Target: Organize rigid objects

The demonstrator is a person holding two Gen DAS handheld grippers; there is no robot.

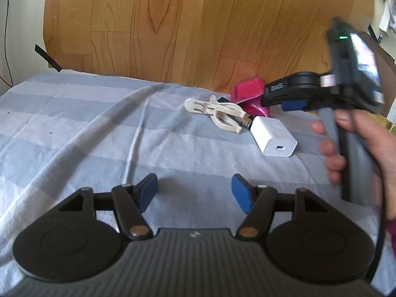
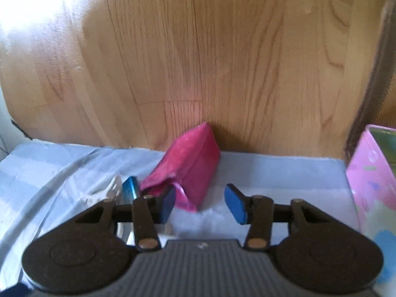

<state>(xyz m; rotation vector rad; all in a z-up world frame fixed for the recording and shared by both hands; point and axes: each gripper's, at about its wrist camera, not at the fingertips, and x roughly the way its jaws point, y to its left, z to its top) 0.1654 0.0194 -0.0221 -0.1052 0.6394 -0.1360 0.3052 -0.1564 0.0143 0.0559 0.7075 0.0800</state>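
Right gripper (image 2: 200, 204) fingers parted, empty, near pink pouch (image 2: 188, 163) at frame centre — centre, then close squarely; left gripper (image 1: 194, 193) open, idle.

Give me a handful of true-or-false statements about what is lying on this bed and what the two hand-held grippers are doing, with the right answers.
1. The left hand-held gripper is clamped on the white charger. False: its jaws stand open and empty over the striped sheet, short of the white charger.
2. The pink pouch lies against the wooden board. True.
3. The right hand-held gripper holds nothing. True: nothing is between its blue pads.
4. The cream plastic clips sit inside the pink patterned box. False: they lie on the sheet beside the charger.
5. A person's hand grips the right gripper's handle. True.
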